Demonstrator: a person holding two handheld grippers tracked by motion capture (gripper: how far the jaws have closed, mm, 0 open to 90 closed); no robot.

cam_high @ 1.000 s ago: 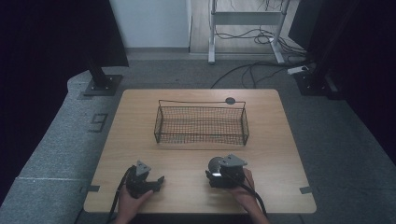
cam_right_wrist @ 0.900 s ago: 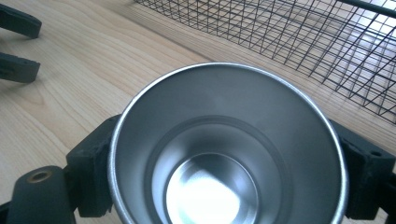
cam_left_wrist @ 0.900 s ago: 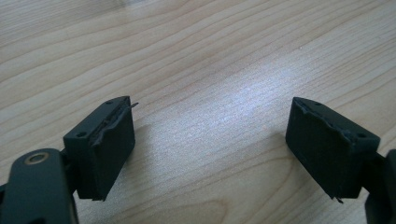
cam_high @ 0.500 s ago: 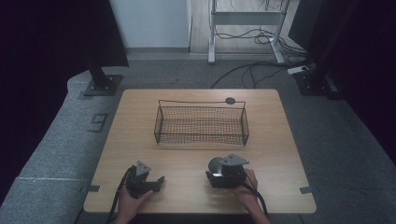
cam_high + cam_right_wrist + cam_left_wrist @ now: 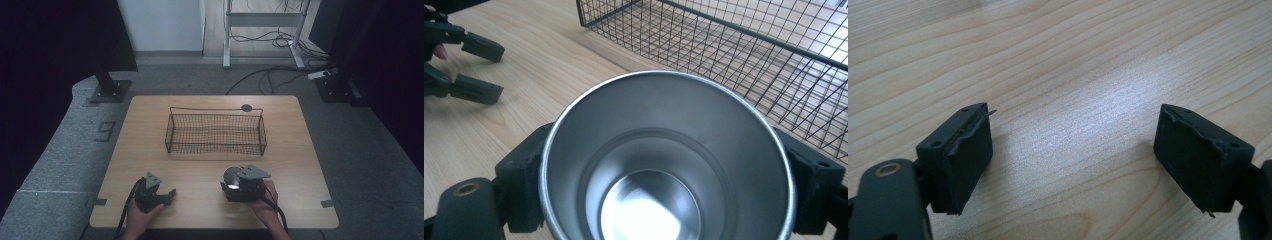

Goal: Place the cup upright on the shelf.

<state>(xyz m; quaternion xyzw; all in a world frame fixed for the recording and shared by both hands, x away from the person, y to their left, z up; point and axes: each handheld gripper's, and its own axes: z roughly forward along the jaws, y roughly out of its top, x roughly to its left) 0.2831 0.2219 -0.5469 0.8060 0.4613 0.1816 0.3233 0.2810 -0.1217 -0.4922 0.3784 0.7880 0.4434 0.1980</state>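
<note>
Pale wooden table [image 5: 210, 170]: a shiny steel cup [image 5: 664, 165] is clamped by the right gripper [image 5: 664, 200]; the left gripper [image 5: 1073, 155] is held spread, empty.

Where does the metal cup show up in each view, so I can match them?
High view: cup low and right of centre, in the right gripper.
Left gripper view: not in it.
Right gripper view: cup at bottom centre, between the jaws.
Shared landmark: the wire basket beyond the cup.

The steel cup [image 5: 667, 165] has its lower rim cut off by the frame.
</note>
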